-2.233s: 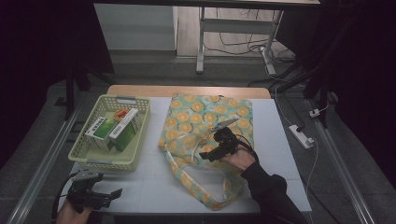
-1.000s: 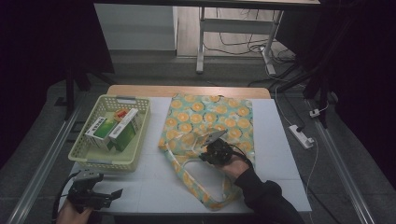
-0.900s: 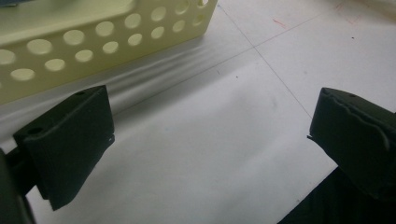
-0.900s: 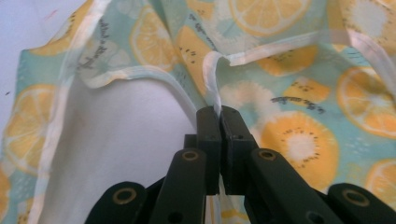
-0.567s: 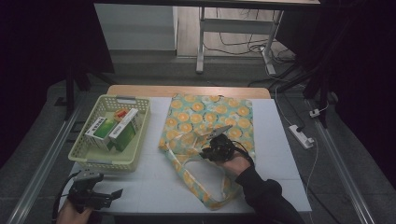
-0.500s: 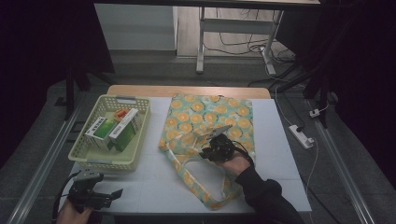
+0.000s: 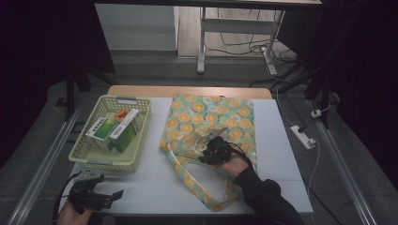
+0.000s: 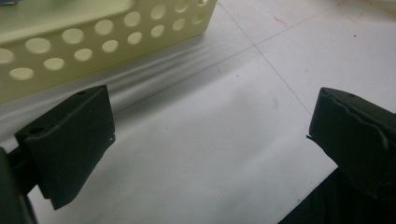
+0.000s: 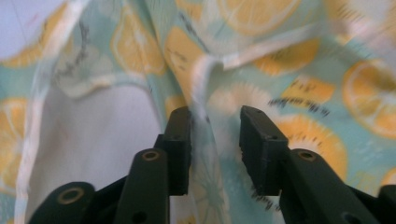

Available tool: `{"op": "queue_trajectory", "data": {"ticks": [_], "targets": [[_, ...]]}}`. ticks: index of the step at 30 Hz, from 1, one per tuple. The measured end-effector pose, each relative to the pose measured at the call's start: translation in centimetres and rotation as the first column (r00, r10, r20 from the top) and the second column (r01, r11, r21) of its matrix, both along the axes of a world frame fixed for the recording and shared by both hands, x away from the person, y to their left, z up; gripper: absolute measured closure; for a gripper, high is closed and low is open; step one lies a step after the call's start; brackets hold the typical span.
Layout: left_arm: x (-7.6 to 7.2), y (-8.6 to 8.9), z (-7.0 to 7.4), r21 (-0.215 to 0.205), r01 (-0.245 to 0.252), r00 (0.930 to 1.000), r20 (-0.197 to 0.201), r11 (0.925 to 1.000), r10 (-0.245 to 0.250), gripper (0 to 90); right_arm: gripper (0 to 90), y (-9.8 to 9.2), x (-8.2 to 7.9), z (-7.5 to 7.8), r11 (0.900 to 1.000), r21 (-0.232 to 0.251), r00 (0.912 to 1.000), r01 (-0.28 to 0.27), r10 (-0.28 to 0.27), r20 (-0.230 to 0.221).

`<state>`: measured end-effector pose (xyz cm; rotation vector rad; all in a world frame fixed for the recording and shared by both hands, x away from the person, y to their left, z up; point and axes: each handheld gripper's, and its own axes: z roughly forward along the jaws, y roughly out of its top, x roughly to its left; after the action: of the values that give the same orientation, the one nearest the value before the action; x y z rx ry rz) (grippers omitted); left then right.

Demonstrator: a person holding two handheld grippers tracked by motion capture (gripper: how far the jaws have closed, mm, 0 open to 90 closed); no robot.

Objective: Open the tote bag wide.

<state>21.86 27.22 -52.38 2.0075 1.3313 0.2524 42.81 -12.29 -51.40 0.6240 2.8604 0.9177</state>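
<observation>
Lemon-print tote bag (image 7: 209, 129) lies flat on white surface (image 7: 155, 187), just right of perforated basket (image 7: 110, 161) holding boxes (image 7: 115, 131). Right gripper (image 9: 215, 122) sits at bag's mouth, jaws part-spread and just been opening, fold of fabric between them but pads not pressing it. Left gripper (image 8: 210, 135) rests near basket's front wall, jaws spread wide, nothing between. Step in hand, likely: opening bag's mouth. Next move calls for fresh pinch on upper fabric layer alone, then lift.

Orange-slice print tote bag (image 7: 206, 129) flat on the white table, handles toward the person, mouth rumpled
</observation>
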Motion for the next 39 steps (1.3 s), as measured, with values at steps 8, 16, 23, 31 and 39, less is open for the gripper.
{"op": "queue_trajectory", "data": {"ticks": [8, 16, 23, 31, 39], "targets": [[0.0, 0.0, 0.0, 0.002, 0.0, 1.0, -0.001, 1.0, 0.0, 0.6, 89.5, -0.5, -0.2, -0.1, 0.999, -0.037, 0.9981, -0.021, 0.023, 0.057], [0.0, 0.0, 0.0, 0.0, -0.003, 1.0, 0.001, 1.0, 0.003, 0.5, 90.0, -1.6, 0.2, 2.4, 0.995, 0.099, 0.9957, 0.013, -0.022, 0.09], [0.0, 0.0, 0.0, -0.001, -0.005, 1.0, -0.001, 1.0, 0.005, 0.5, 90.0, -2.2, 0.6, 4.0, 0.986, 0.159, 0.9921, 0.056, -0.073, 0.103], [0.0, 0.0, 0.0, -0.002, -0.006, 1.0, -0.001, 1.0, 0.006, 0.4, 90.0, -2.3, 0.7, 5.6, 0.976, 0.208, 0.9859, 0.07, -0.1, 0.134], [0.0, 0.0, 0.0, -0.003, -0.006, 1.0, -0.002, 1.0, 0.006, 0.4, 90.0, -2.5, 0.7, 6.9, 0.965, 0.246, 0.9811, 0.089, -0.127, 0.146]]}}
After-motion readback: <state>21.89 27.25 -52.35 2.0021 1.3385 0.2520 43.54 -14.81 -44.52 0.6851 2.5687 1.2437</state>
